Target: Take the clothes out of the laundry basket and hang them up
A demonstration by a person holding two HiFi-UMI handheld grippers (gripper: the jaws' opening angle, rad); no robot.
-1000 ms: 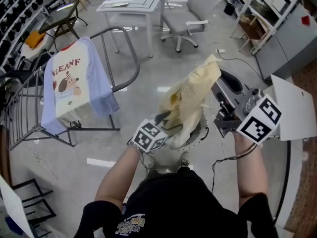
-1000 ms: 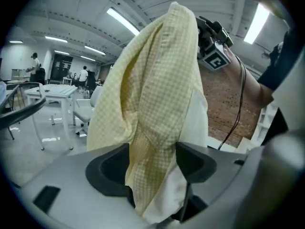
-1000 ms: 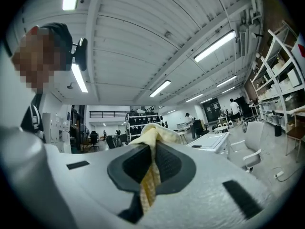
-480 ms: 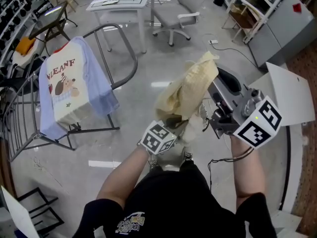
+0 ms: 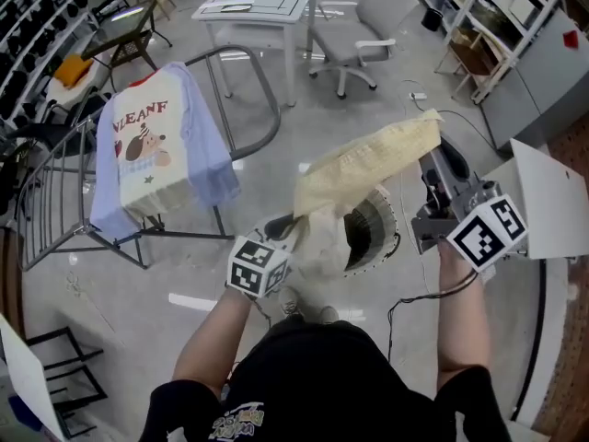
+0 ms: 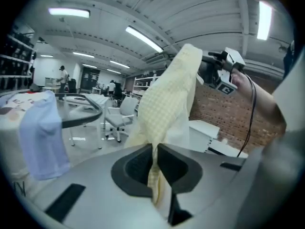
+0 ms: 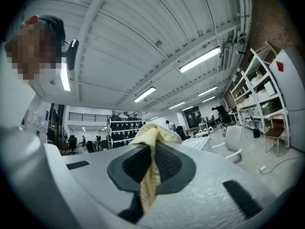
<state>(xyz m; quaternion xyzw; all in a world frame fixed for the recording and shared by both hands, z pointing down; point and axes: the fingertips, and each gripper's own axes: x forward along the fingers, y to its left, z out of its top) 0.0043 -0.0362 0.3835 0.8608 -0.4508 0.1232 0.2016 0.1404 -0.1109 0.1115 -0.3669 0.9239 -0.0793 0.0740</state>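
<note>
Now my left hand-held gripper (image 5: pixel 291 226), jaws just closed on the yellow garment (image 5: pixel 368 166) my right hand-held gripper (image 5: pixel 431 147) also pinches, could lose that thin fold.

Garment (image 5: pixel 368 166) above basket (image 5: pixel 393 239) (rack (image 5: pixel 267 95) with shirt (image 5: pixel 147 150) left).

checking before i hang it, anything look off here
Nothing is spilled or damaged. The yellow garment is bunched into a band, not spread flat. It runs between the left gripper, whose jaws have just been closing on it, and the right gripper.
</note>
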